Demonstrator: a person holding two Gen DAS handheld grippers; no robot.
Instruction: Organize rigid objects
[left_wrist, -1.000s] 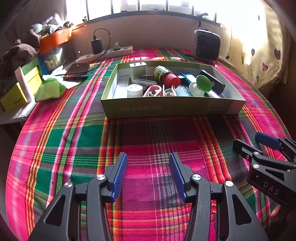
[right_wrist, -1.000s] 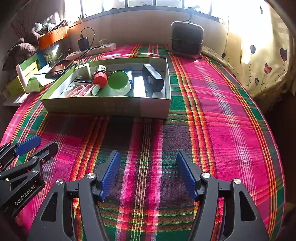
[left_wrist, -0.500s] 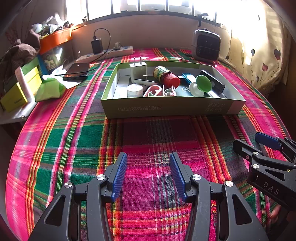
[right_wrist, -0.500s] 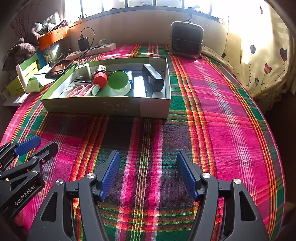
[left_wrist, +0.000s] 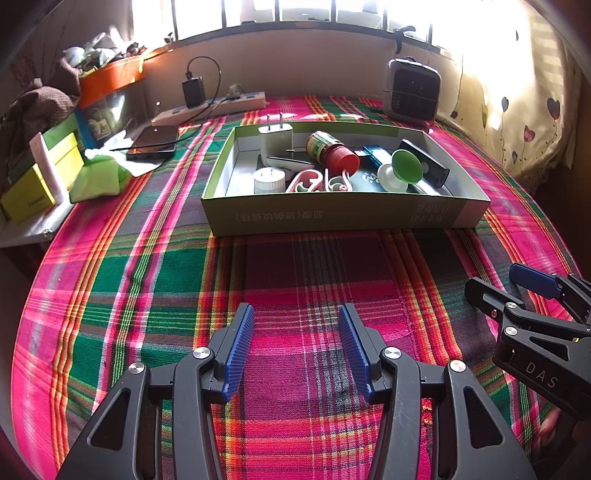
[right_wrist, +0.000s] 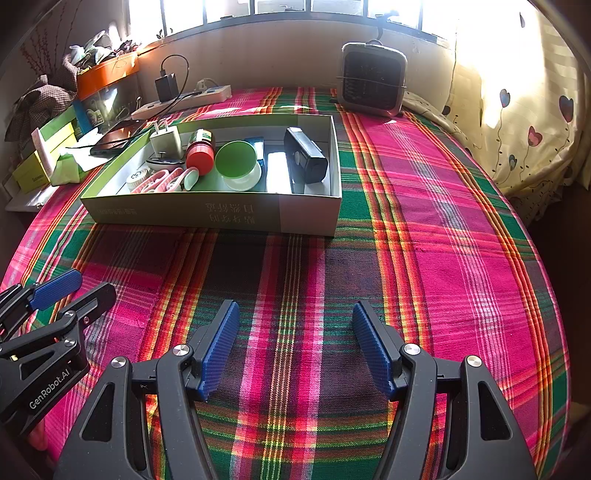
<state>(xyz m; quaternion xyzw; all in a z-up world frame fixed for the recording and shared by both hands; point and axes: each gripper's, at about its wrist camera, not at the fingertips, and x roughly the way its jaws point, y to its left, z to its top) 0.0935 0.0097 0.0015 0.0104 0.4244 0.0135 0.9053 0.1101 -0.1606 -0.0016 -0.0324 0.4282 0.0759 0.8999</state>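
Rigid objects are gathered in a shallow green box (left_wrist: 343, 216) lying on the plaid cloth (left_wrist: 155, 280), well ahead of both grippers: a white plug adapter (left_wrist: 275, 138), a red-capped bottle (left_wrist: 332, 152), a green-and-white cup (left_wrist: 400, 170), a black block (right_wrist: 306, 155) and pink clips (left_wrist: 314, 181). The left gripper (left_wrist: 295, 350) is held spread with nothing between its fingers. The right gripper (right_wrist: 295, 347) is likewise spread and empty, just beside the left.

The box's (left_wrist: 343, 218) near wall hid the lower parts of the things inside; its print was too small to read. The right gripper (left_wrist: 517, 284) was cut off at the pic's edge, w/ possibly a fingertip (left_wrist: 550, 428) below it, blurred.
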